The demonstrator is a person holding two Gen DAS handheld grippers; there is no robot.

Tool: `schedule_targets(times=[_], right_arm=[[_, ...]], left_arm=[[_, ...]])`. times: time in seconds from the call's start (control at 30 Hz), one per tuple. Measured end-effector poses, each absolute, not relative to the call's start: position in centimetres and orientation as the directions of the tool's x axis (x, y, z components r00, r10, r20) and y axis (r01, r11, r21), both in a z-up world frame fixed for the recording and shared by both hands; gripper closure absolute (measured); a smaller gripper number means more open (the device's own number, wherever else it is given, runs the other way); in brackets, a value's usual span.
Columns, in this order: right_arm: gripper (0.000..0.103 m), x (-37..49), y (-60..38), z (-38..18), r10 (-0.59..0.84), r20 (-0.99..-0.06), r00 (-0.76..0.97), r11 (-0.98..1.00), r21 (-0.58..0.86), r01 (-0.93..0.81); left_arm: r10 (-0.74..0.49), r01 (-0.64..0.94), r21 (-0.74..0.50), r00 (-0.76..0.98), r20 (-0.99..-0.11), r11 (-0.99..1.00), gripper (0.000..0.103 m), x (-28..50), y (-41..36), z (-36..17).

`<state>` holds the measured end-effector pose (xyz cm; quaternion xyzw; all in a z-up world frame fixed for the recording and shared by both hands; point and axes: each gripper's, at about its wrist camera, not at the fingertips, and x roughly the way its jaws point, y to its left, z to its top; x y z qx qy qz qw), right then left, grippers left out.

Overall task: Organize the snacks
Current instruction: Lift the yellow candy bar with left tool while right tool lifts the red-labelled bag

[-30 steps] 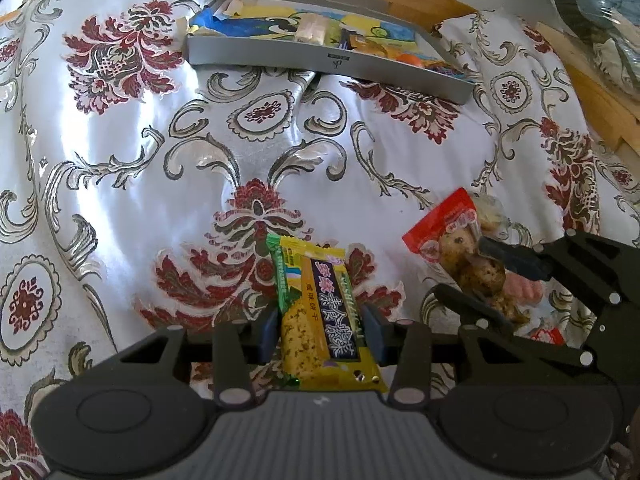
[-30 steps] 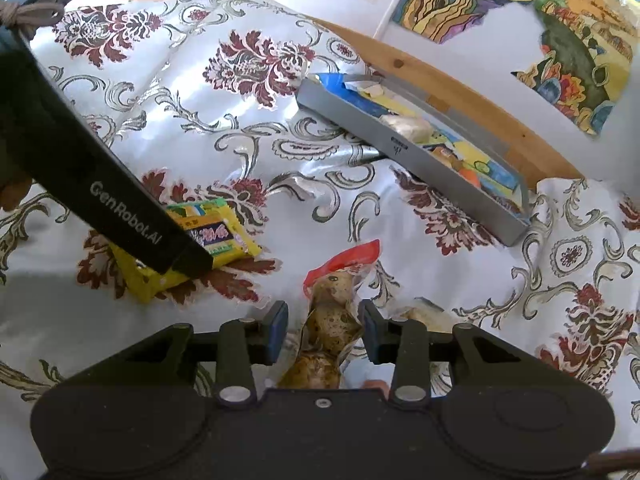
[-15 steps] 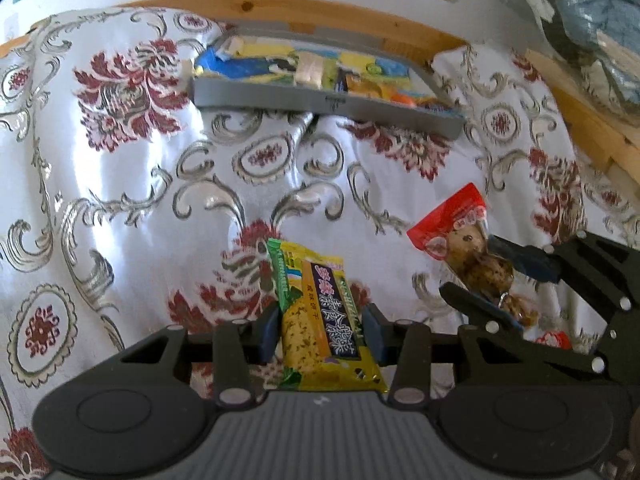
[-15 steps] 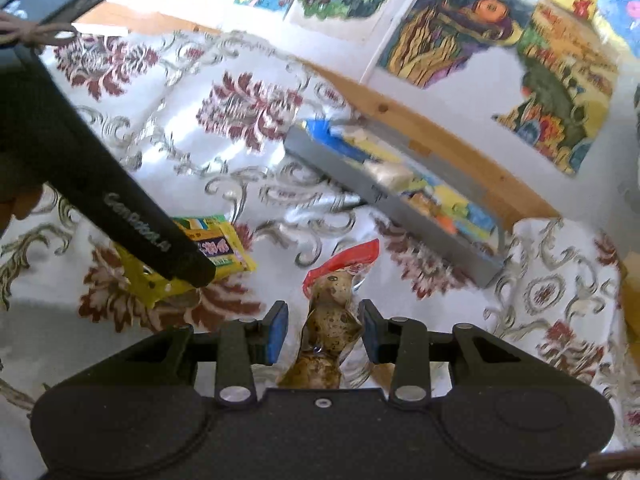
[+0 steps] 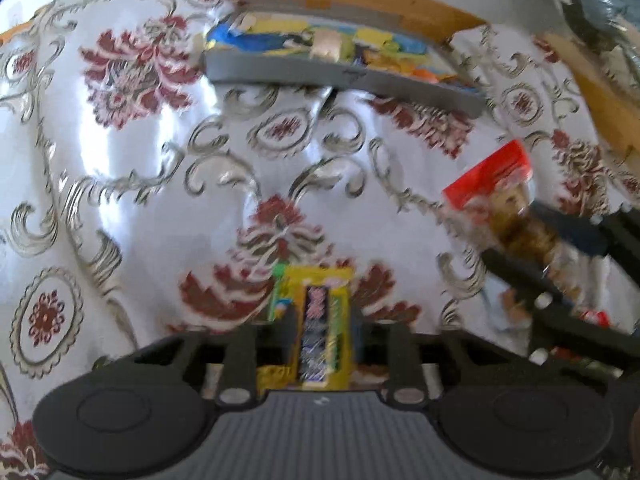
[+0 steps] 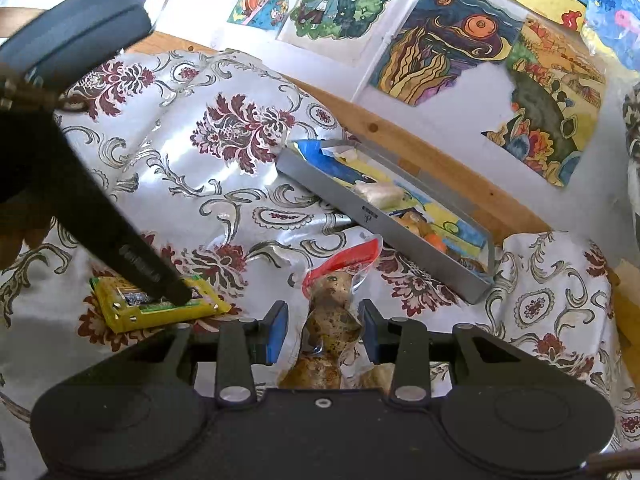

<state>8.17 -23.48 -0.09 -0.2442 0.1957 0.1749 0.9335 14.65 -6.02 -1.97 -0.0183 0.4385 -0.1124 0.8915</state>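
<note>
A yellow snack bar point(image 5: 320, 320) with a dark label sits between the fingers of my left gripper point(image 5: 320, 322), which is shut on it, low over the floral cloth. The right wrist view shows the same bar point(image 6: 120, 312) under one left finger point(image 6: 132, 256). My right gripper point(image 6: 322, 328) is shut on a clear packet of brown speckled snacks with a red top point(image 6: 332, 308), held off the cloth. In the blurred left wrist view that packet point(image 5: 492, 176) hangs at the right in the right gripper point(image 5: 510, 232). A grey tray point(image 5: 340, 76) point(image 6: 372, 216) holding several snack packets lies beyond.
A white cloth with a red floral print point(image 5: 140, 180) covers the surface. A wooden rail point(image 6: 420, 136) runs behind the tray, below a wall with coloured drawings point(image 6: 460, 40). Crumpled plastic bags point(image 5: 600, 20) lie at the far right. More wrappers point(image 5: 592, 316) lie under the right gripper.
Both grippers have risen and tilted up with their snacks still held. The packet with the red top came off the cloth and now points towards the tray. The left view is blurred by motion.
</note>
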Motion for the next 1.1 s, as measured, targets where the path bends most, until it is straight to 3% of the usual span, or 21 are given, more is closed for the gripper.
schedule_targets(times=[0.03, 0.2, 0.27, 0.33, 0.7, 1.1], right_arm=[[0.063, 8.2, -23.5, -0.1, 0.232, -0.449, 0.863, 0.820, -0.387, -0.422], [0.063, 8.1, -23.5, 0.1, 0.236, -0.435, 0.869, 0.819, -0.392, -0.419], [0.063, 8.1, -23.5, 0.2, 0.235, -0.430, 0.872, 0.819, -0.395, -0.416], [0.063, 8.2, -23.6, 0.3, 0.232, -0.424, 0.876, 0.820, -0.399, -0.410], [0.063, 9.8, -23.4, 0.0, 0.228, -0.400, 0.888, 0.833, -0.391, -0.390], [0.063, 12.8, -23.5, 0.7, 0.222, -0.356, 0.908, 0.834, -0.413, -0.366]], left_arm=[[-0.208, 0.182, -0.122, 0.583, -0.786, 0.976, 0.045, 14.6, -5.9, -2.2], [-0.199, 0.215, -0.096, 0.537, -0.820, 0.972, 0.039, 15.0, -5.9, -3.4], [-0.207, 0.239, -0.088, 0.533, -0.820, 0.967, 0.041, 15.2, -6.2, -3.5], [-0.211, 0.270, -0.073, 0.528, -0.823, 0.960, 0.051, 15.4, -6.6, -3.6], [-0.255, 0.301, -0.099, 0.538, -0.804, 0.948, 0.052, 15.9, -5.6, -3.4], [-0.288, 0.271, -0.137, 0.664, -0.690, 0.953, 0.052, 19.1, -4.7, 0.0]])
